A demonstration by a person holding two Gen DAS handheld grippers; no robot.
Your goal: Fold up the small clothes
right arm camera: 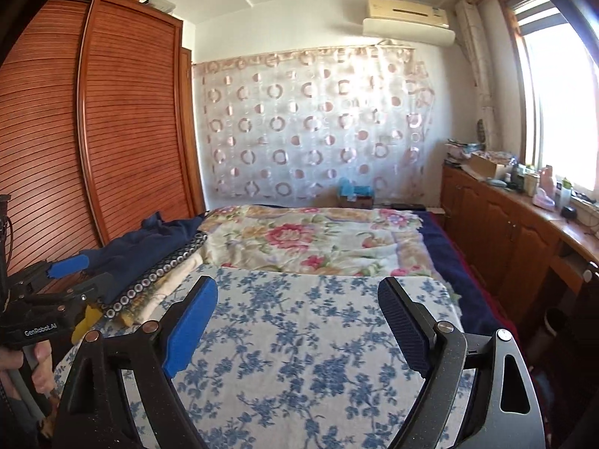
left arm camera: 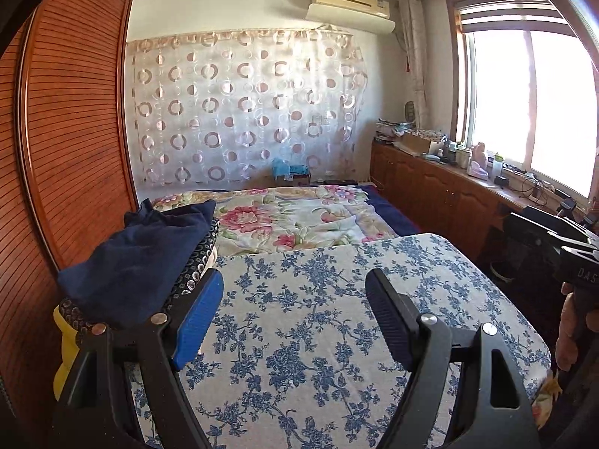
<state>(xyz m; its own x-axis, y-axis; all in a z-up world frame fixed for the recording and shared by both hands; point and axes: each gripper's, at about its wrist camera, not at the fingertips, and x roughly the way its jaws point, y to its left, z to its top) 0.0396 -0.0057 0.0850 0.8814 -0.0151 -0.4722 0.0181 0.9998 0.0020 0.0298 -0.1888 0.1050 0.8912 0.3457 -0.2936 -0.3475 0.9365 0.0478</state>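
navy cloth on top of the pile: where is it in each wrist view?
Left wrist: the navy cloth sits at left centre, topping the clothes stack, just behind the left gripper's blue finger.
Right wrist: navy cloth at left of middle, on the same stack, in front of the wardrobe.
Shared landmark: the blue-flowered board cover under both grippers; the stack sits at its left edge.

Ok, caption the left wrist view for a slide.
Left gripper open and empty over the blue-floral cloth, stacked clothes at its left.
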